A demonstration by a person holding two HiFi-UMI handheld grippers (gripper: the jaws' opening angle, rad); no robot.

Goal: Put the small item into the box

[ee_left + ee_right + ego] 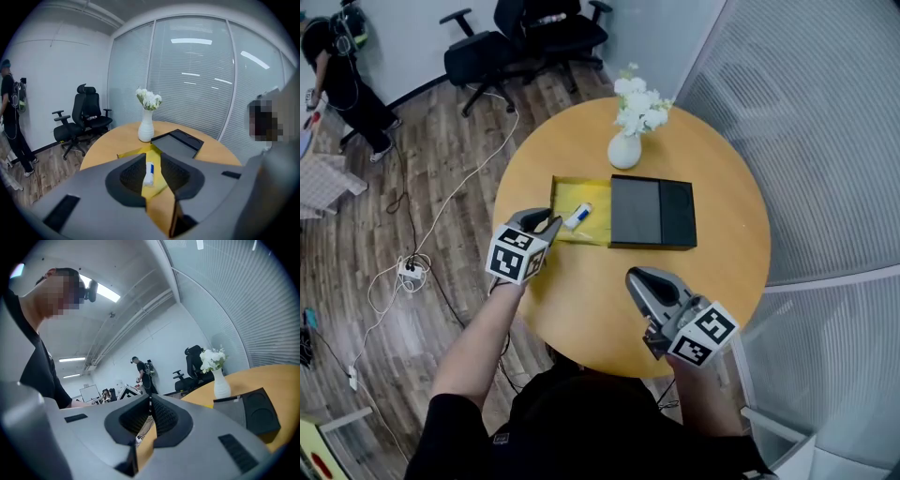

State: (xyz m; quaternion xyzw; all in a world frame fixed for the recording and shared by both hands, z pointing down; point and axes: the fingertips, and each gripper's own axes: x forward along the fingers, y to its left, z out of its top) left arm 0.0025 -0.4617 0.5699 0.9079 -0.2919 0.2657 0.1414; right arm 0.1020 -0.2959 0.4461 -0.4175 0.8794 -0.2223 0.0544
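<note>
Left gripper view looks straight down my left tongs [152,157]: the jaws stand apart with nothing pressed between them. Through the gap I see the item [149,172], a white tube with a blue band, lying on the yellow floor of the box [125,153], clear of both pads. So the tube is in the box and I take the step in hand to be the let-go and the pull-away.

To do that well I would draw the tongs back along their own line, up and toward me. I would keep the tips off the near wall so the light box does not skid or tip on the table [581,309]. I would not sweep sideways, as a pad could flick the tube out again.

My left forearm reaches in from the lower left, and the tips sit just over the box's near left corner, aimed across it toward the black lid [652,213]. That lid covers the right part of the box.

My right tongs [637,278] hang back over the table's near edge, well apart from the box, with jaws together and empty. They are tilted up, looking out over the room past the vase [624,150].
</note>
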